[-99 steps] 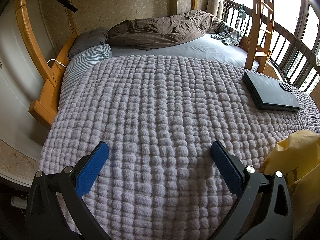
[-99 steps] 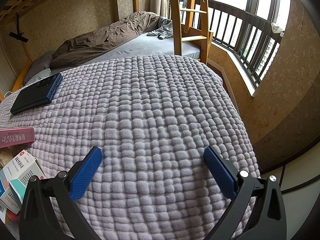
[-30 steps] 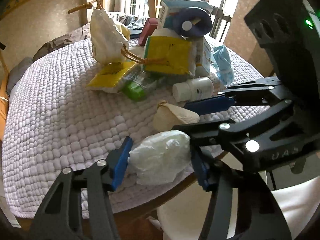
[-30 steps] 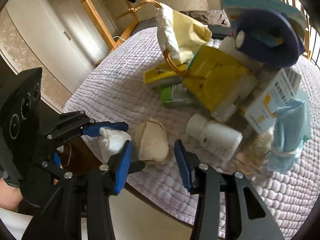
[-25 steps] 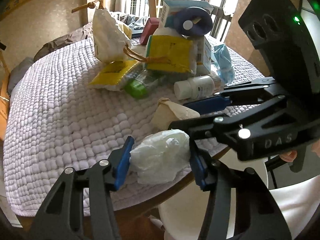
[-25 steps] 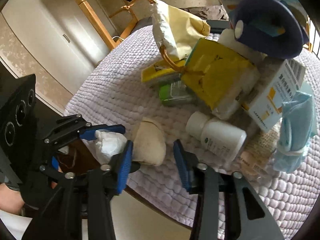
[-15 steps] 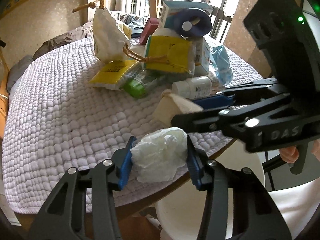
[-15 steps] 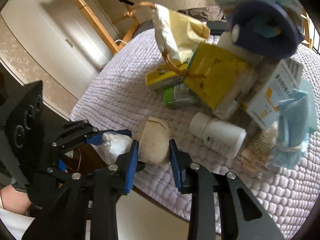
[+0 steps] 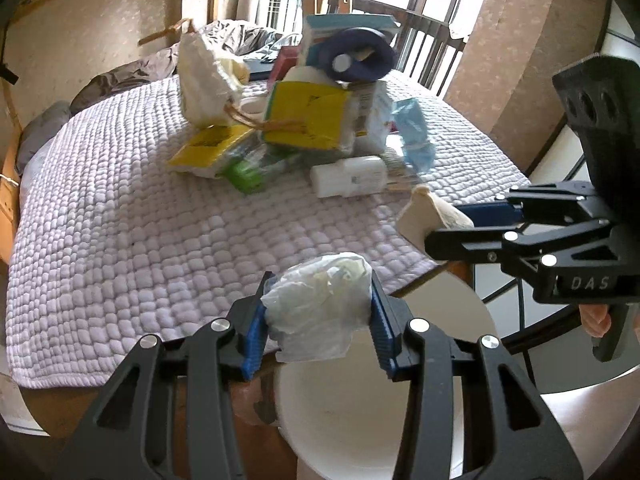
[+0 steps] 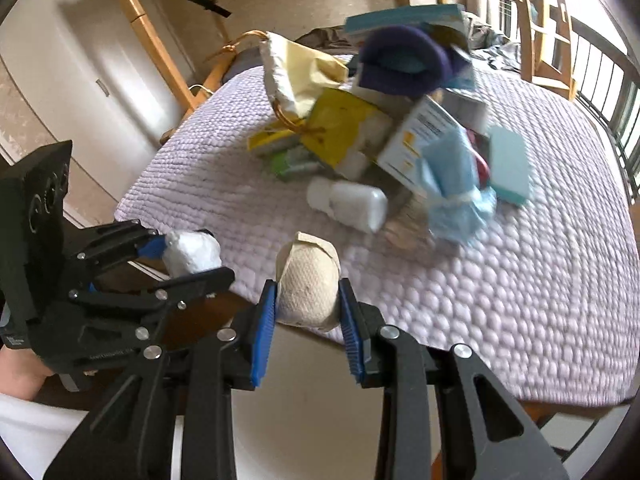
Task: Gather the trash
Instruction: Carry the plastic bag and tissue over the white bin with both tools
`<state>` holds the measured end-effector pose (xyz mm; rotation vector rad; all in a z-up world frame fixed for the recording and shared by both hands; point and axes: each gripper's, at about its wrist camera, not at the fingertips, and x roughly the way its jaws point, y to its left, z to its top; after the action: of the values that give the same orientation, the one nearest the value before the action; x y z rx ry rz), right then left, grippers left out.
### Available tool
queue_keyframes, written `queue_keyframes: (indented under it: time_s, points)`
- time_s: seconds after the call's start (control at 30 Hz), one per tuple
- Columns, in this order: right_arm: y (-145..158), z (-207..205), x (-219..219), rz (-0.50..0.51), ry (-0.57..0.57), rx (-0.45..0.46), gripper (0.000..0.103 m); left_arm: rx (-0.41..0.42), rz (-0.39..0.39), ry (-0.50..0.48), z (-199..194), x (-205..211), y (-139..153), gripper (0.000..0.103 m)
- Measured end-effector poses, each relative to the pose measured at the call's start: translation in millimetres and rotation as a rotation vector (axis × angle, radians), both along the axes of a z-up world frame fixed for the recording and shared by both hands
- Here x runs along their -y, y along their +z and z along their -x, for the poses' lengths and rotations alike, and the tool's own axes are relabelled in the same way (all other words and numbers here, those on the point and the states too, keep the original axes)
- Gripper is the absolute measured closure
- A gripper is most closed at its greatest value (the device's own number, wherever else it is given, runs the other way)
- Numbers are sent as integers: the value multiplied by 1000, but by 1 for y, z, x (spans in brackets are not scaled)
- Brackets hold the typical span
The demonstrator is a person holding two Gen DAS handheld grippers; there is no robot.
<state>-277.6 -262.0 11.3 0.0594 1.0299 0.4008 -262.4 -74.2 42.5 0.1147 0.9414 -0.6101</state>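
We've got the left tongs [image 9: 318,322] clamped on a crumpled white plastic wad [image 9: 320,304], no real long axis, hanging over the round white bin [image 9: 360,420]. Right tongs [image 10: 307,320] are clamped on a beige crumpled paper lump [image 10: 308,284], long axis upright, pointy end up, at the lilac quilted counter [image 10: 480,280] edge.

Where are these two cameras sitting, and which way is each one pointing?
Left wrist view: rides the left tool, looking along its fingers at a clamped white plastic wad above a white bin; the right tool shows at right.
Right wrist view: rides the right tool, looking at a clamped beige paper wad; the left tool shows at left.
Shared: both wads, the white bottle and the lilac quilt.
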Motion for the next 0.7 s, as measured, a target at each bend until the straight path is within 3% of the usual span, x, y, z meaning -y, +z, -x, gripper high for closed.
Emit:
queue_keyframes:
  time_s: [0.27, 0.7]
  points:
    - [-2, 37, 22, 5, -2, -41, 72, -21, -11, -49, 26, 17, 7, 57]
    - [-35, 62, 27, 46, 19, -142, 72, -121, -78, 2, 36, 26, -35, 57]
